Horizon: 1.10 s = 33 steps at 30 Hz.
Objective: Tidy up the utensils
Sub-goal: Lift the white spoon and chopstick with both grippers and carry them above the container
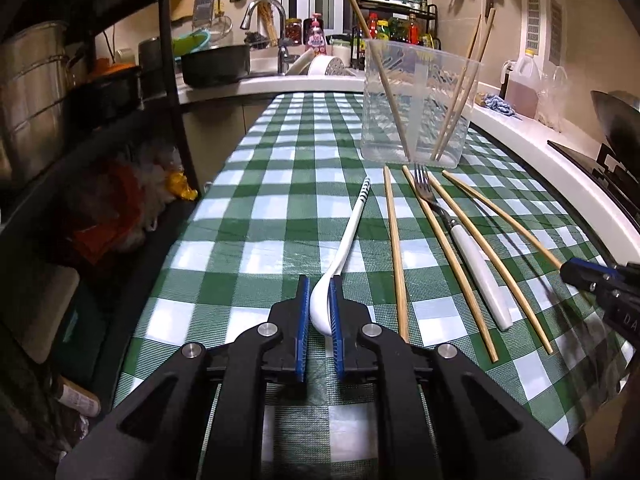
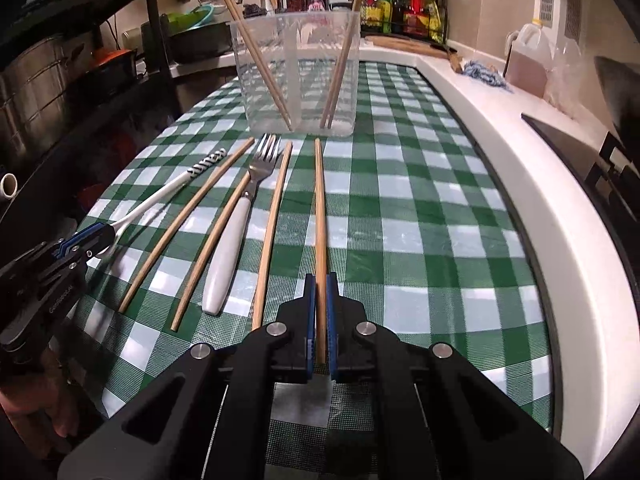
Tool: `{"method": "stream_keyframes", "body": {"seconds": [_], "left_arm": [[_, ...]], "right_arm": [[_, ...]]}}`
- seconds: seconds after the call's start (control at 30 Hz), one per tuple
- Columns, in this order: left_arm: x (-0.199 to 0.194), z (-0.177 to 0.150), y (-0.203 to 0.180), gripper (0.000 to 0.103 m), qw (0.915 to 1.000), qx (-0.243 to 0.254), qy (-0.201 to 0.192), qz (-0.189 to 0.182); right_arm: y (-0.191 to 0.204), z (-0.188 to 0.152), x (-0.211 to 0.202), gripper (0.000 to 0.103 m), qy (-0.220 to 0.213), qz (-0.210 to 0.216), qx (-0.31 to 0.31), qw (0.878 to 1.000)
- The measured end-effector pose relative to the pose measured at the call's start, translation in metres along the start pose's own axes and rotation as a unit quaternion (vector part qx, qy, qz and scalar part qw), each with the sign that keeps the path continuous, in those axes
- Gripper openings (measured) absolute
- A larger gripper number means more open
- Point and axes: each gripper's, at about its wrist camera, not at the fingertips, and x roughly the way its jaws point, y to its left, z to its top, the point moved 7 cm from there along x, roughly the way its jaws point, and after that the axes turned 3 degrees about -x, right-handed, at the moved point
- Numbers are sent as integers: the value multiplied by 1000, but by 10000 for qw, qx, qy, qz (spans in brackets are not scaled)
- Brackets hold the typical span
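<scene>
A clear plastic container stands on the checked tablecloth with three chopsticks in it; it also shows in the right wrist view. In front of it lie a white spoon, several wooden chopsticks and a white-handled fork. My left gripper is shut on the spoon's bowl, which rests on the cloth. My right gripper is shut on the near end of the rightmost chopstick. The spoon and fork also show in the right wrist view.
A white counter edge curves along the table's right side, with a stove and an oil jug beyond. A dark shelf rack with pots stands on the left. A sink and spice rack are at the back.
</scene>
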Motion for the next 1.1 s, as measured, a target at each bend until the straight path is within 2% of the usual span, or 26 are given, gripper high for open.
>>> {"method": "stream_keyframes", "body": {"seconds": [0.1,0.43,0.73,0.9,1.1], "left_arm": [[-7,4,2,10,9999,29,-116,21],[-40,31,7,11,9974,112,-711,72],[-64,62,5,11,9935,227,-1109,-93],[-68,92,-3,11,9935,484,-1019,-179],[-58,134,-14,11,9937,918,-594,-259]], "right_arm": [[1,5,-9,5,-165,-40,-56,9998],[-2,39,-62,5,-1145,-83,-147,9933],[-6,59,-94,5,-1590,4,-63,9873],[-8,68,-105,5,-1658,56,-38,9861],[-11,90,-114,5,-1512,128,-128,9883]]}}
